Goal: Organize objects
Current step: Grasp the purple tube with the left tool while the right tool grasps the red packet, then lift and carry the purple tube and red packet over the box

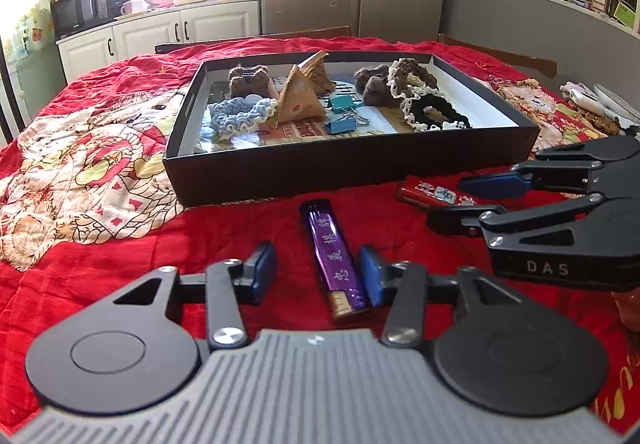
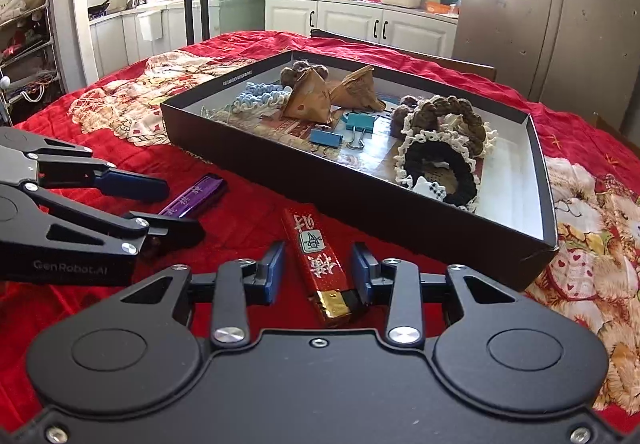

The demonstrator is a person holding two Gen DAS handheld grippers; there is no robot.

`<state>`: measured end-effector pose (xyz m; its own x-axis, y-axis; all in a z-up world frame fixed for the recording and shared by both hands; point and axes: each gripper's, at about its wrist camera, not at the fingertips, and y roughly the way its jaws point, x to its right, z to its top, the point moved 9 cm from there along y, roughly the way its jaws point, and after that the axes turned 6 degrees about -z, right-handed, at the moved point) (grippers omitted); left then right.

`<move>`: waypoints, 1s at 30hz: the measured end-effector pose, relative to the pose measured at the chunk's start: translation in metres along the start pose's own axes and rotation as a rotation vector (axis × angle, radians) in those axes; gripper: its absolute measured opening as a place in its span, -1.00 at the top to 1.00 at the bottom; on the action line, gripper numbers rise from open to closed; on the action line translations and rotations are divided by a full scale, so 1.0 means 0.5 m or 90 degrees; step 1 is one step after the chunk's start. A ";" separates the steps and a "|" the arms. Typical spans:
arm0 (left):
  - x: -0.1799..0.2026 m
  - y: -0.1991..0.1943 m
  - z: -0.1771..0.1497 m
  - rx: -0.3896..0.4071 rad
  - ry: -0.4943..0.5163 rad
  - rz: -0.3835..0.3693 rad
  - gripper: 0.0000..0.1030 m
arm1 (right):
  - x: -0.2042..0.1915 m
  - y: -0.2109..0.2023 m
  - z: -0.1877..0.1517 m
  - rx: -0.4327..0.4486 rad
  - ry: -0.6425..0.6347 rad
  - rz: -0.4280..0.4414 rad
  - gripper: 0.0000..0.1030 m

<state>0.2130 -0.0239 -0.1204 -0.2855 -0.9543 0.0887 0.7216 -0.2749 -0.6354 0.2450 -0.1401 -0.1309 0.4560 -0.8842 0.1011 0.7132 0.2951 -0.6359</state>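
Observation:
A purple lighter point(image 1: 336, 256) lies on the red blanket between the fingers of my left gripper point(image 1: 316, 272). The right pad is against its side, while a clear gap separates the left pad from it, so the gripper is open. Between the fingers of my right gripper point(image 2: 318, 272) lies a red lighter point(image 2: 316, 256) with a gold end, with narrow gaps on both sides; this gripper is open too. Each gripper shows in the other's view: right gripper point(image 1: 468, 202) around the red lighter point(image 1: 424, 195), left gripper point(image 2: 176, 208) at the purple lighter point(image 2: 200, 192).
A shallow black box point(image 1: 348, 172) point(image 2: 320, 180) stands just beyond both lighters, holding crocheted scrunchies point(image 2: 440, 148), blue binder clips point(image 1: 340, 112) and triangular pouches point(image 2: 308, 100). More small items point(image 1: 584, 98) lie at the table's right edge. Chair backs and kitchen cabinets stand behind.

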 end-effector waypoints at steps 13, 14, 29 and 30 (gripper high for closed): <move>-0.001 0.000 0.004 0.002 -0.006 -0.034 0.55 | -0.011 -0.008 -0.007 0.001 0.012 0.006 0.55; -0.002 0.000 0.004 0.003 -0.009 -0.037 0.55 | -0.012 -0.010 -0.007 0.003 0.012 0.005 0.55; 0.005 -0.031 0.022 0.028 -0.014 -0.061 0.56 | -0.029 -0.066 0.009 0.051 0.040 0.035 0.56; 0.005 -0.030 0.020 0.024 -0.012 -0.060 0.56 | -0.029 -0.066 0.008 0.050 0.040 0.035 0.56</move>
<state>0.2077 -0.0233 -0.1030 -0.3415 -0.9260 0.1610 0.7151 -0.3671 -0.5948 0.2170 -0.1354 -0.1082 0.4633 -0.8860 0.0178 0.7285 0.3693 -0.5770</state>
